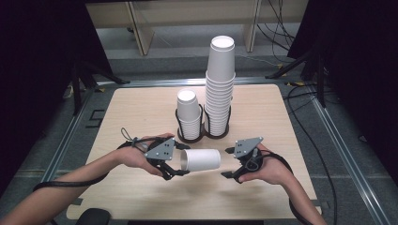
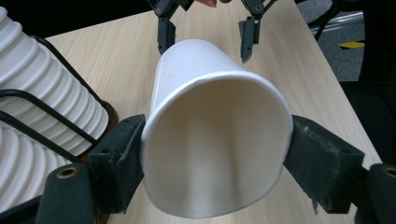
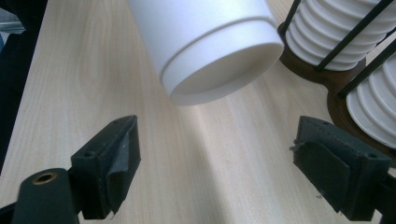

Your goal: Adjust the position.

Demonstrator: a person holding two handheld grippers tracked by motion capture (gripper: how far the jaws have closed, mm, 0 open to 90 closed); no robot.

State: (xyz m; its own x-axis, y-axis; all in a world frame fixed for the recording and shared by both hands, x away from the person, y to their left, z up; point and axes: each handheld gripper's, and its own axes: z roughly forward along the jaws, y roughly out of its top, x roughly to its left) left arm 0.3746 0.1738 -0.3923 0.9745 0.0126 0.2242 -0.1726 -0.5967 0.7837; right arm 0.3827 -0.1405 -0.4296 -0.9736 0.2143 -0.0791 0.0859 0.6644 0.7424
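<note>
High view: left tongs (image 1: 180,168) clamp a paper cup (image 1: 202,160) sideways above the desk (image 1: 141,112).
Right tongs (image 1: 228,162) gape empty beside its base.

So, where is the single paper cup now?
In the high view, the paper cup lies sideways, held by the left gripper, in front of the cup stacks and left of the right gripper.

You had the cup (image 1: 202,160) lying on its side above the surface (image 1: 141,112), between your two grippers: the left gripper (image 1: 176,169) at its 9 o'clock, the right gripper (image 1: 228,162) at its 3 o'clock. At 12 o'clock from the cup stood the holder (image 1: 202,136), the short stack (image 1: 189,114) in its left ring, the tall stack (image 1: 219,84) in its right.
</note>
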